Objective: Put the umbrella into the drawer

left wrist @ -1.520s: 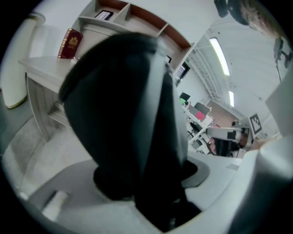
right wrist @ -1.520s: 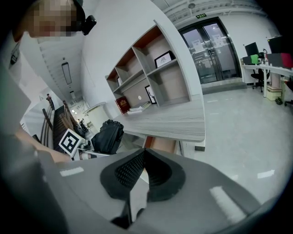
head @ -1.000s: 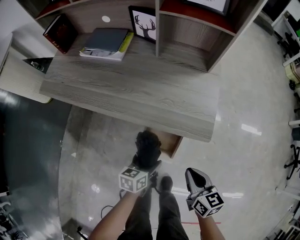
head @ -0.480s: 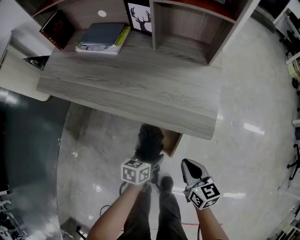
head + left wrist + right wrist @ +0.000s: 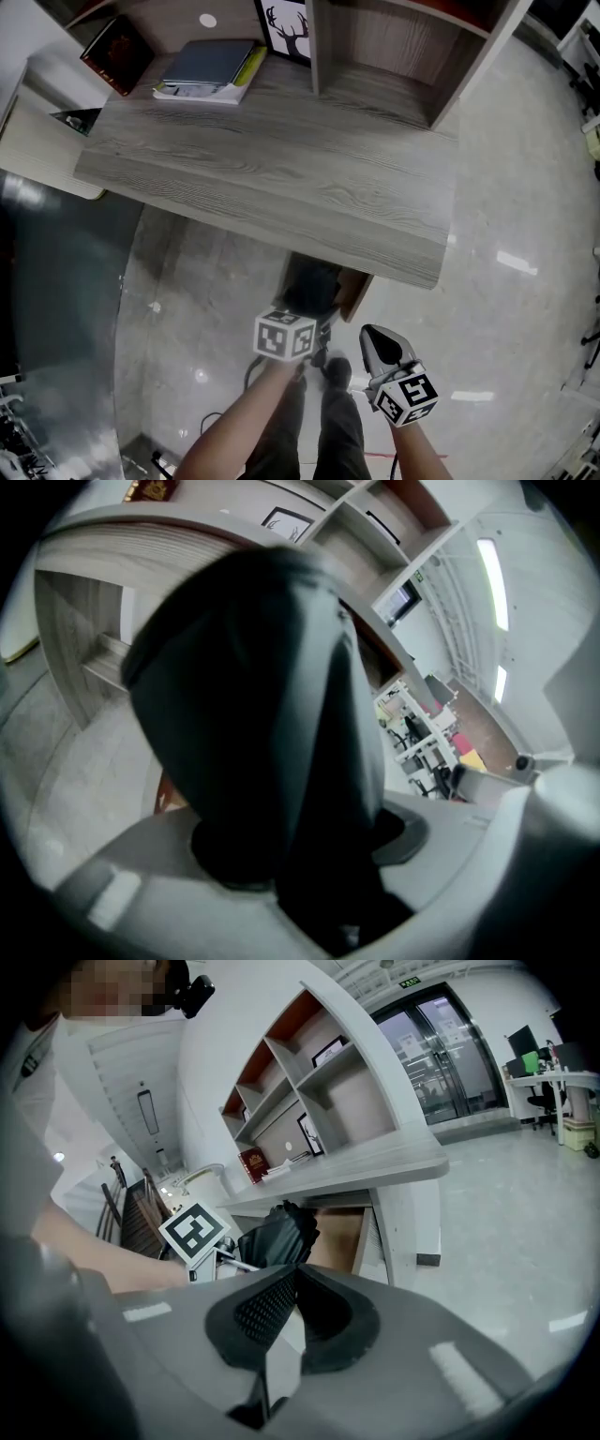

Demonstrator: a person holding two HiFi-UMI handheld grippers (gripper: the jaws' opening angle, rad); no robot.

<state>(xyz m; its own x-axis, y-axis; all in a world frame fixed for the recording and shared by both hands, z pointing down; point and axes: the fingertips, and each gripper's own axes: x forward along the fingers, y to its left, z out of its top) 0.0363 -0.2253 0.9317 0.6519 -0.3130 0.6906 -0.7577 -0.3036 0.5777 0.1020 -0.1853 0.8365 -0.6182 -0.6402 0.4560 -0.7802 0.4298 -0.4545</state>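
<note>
A folded black umbrella point(image 5: 312, 286) is clamped in my left gripper point(image 5: 310, 315), and its bulk fills the left gripper view point(image 5: 262, 714). It hangs just in front of the open wooden drawer point(image 5: 352, 292) under the grey desk point(image 5: 281, 178), with its far end at the desk's front edge. My right gripper point(image 5: 373, 338) is shut and empty, to the right of the umbrella and a little nearer to me. In the right gripper view the umbrella point(image 5: 277, 1235) shows in front of the drawer point(image 5: 342, 1237), beyond my shut right gripper point(image 5: 295, 1281).
On the desk lie a stack of books point(image 5: 202, 73), a red book point(image 5: 105, 52) and a framed deer picture point(image 5: 283, 26), with shelf compartments point(image 5: 375, 56) behind. My legs and shoes point(image 5: 328, 375) stand on the glossy floor below the grippers.
Both grippers have sunk and come closer to the desk. The umbrella's far end now reaches the desk's front edge, right at the open drawer.
</note>
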